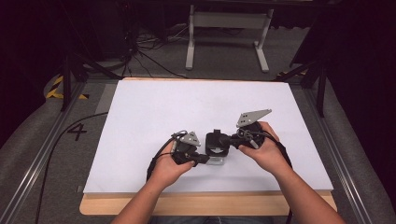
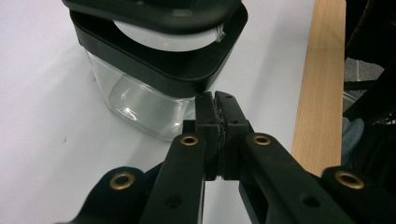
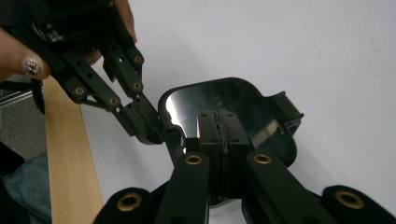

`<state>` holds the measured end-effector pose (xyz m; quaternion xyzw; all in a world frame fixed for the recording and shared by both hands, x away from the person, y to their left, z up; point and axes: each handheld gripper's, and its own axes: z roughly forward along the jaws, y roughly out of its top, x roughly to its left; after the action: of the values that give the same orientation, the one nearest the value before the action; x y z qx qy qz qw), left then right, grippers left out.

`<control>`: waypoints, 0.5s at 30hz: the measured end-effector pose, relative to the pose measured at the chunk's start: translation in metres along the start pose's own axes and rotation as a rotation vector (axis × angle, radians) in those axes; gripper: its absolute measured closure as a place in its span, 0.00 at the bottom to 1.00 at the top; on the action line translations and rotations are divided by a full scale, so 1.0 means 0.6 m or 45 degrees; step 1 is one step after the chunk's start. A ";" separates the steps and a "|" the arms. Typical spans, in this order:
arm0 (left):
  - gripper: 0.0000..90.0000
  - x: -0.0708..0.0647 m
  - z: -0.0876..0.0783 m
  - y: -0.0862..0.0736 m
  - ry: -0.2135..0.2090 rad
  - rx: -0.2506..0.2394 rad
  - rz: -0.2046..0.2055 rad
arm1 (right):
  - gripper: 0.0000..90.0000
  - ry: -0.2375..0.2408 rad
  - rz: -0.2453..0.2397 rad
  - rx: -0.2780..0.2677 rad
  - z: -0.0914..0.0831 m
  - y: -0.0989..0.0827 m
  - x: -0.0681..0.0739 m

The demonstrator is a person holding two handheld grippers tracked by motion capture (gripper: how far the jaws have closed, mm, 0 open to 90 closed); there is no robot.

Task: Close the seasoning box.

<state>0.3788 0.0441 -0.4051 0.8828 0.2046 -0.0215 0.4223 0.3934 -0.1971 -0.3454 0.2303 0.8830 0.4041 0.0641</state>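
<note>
Clear jar with black lid, on white table, between two grippers.

Jar (image 1: 216, 148): square, clear walls, black collar and hinged lid (image 3: 229, 109); stands near the table's (image 1: 154, 107) front edge, lid lifted. Left gripper (image 2: 217, 109): jaws pressed together, nothing between them, tips touching the jar's collar. Right gripper (image 3: 219, 123): jaws pressed together, tips at the lid's glossy underside; contact cannot be told. A hand (image 1: 168, 169) holds each gripper.
</note>
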 end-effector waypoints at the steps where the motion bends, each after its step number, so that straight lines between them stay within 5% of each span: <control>1: 0.99 0.000 0.000 0.000 0.000 0.000 0.001 | 1.00 0.001 0.000 0.005 0.002 -0.003 0.001; 15: 0.97 -0.003 -0.010 0.001 -0.001 -0.005 0.004 | 1.00 0.017 0.009 0.008 0.008 -0.014 0.005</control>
<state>0.3763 0.0479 -0.4004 0.8823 0.2030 -0.0210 0.4241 0.3891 -0.1971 -0.3548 0.2307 0.8839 0.4030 0.0559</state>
